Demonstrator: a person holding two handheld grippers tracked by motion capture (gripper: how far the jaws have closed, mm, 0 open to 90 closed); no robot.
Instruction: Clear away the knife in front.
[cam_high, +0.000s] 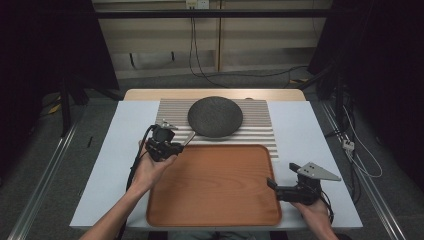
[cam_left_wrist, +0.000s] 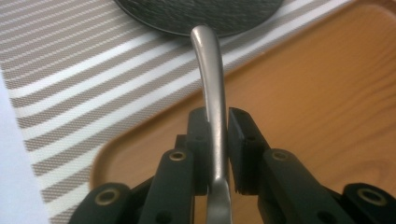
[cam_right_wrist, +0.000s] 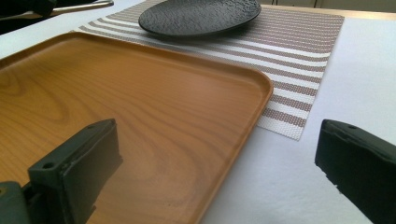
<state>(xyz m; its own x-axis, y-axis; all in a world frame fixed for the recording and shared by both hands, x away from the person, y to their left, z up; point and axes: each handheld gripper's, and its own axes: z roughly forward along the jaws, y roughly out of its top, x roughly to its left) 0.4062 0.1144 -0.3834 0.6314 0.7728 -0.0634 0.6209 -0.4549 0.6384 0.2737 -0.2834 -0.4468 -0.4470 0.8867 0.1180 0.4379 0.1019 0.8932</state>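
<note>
— On the white surface (cam_high: 110, 165), what's the biggest thing?

— The wooden tray (cam_high: 215, 187), nearest the person's side. Everything else is easiest placed from it. Behind its far edge lies a striped placemat (cam_high: 260, 127), partly tucked under the tray, and a dark round plate (cam_high: 215, 116) sits on that mat, just beyond the tray's far rim.

— And the grippers?

— The left gripper (cam_high: 172, 145) is held over the tray's far left corner, pointing toward the plate. Its jaws are clamped on a metal utensil handle (cam_left_wrist: 212, 93); the left gripper view shows the handle pinched between the black pads, its rounded end reaching the plate's near edge. Which utensil it is, I can't tell, as the working end is hidden.

— The other one?

— The right gripper (cam_high: 274, 186) is at the tray's right rim, near the front corner, held in the person's right hand (cam_high: 312, 210). Its jaws stand wide apart with nothing between them; in the right gripper view one jaw hangs over the tray's wood, the other over the white surface beside it.
</note>
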